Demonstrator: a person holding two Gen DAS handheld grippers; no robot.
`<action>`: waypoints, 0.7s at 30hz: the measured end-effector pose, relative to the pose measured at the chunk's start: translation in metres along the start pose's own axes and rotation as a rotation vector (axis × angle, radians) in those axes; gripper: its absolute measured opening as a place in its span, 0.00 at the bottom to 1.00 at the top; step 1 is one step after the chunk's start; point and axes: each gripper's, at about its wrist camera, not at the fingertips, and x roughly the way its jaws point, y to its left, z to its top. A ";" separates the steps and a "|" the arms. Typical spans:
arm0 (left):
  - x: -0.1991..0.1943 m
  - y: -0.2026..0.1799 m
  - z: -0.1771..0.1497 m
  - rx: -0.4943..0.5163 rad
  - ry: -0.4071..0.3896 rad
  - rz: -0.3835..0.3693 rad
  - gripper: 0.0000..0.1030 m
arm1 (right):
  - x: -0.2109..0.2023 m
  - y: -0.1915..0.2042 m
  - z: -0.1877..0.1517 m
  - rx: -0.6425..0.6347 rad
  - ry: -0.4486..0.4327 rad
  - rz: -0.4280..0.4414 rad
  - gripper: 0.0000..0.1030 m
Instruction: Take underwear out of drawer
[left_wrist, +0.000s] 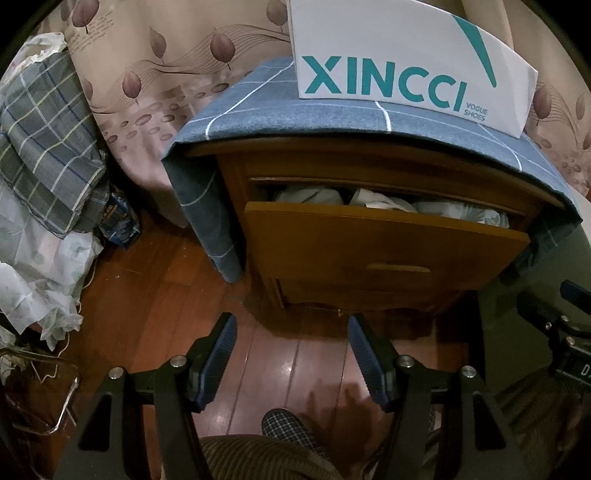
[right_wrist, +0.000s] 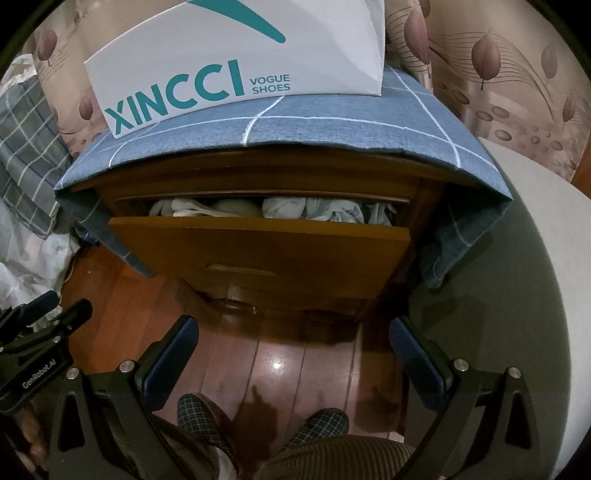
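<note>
The pale underwear (right_wrist: 273, 211) lies in a row across the half-open drawer (right_wrist: 258, 251), up and ahead of both grippers. The right gripper (right_wrist: 293, 341) and left gripper (left_wrist: 291, 338) both hang low over the floor, fingers apart, holding nothing. Neither looks clearly nearer.

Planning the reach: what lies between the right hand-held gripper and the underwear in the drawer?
In the right wrist view, the right hand-held gripper faces bare wooden floor, then the drawer front; the underwear sits behind it.

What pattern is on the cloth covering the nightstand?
Blue cloth with a thin white grid; clearest in the right wrist view.
</note>
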 end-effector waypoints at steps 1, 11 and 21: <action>0.000 -0.001 0.000 0.000 -0.001 0.003 0.62 | 0.000 0.000 0.000 0.001 -0.001 0.000 0.99; 0.000 0.000 -0.001 -0.001 0.001 0.000 0.62 | 0.000 0.000 -0.001 0.001 -0.002 -0.001 0.99; 0.000 0.001 -0.001 -0.003 0.002 0.000 0.62 | 0.000 0.000 -0.001 0.002 0.000 -0.001 0.99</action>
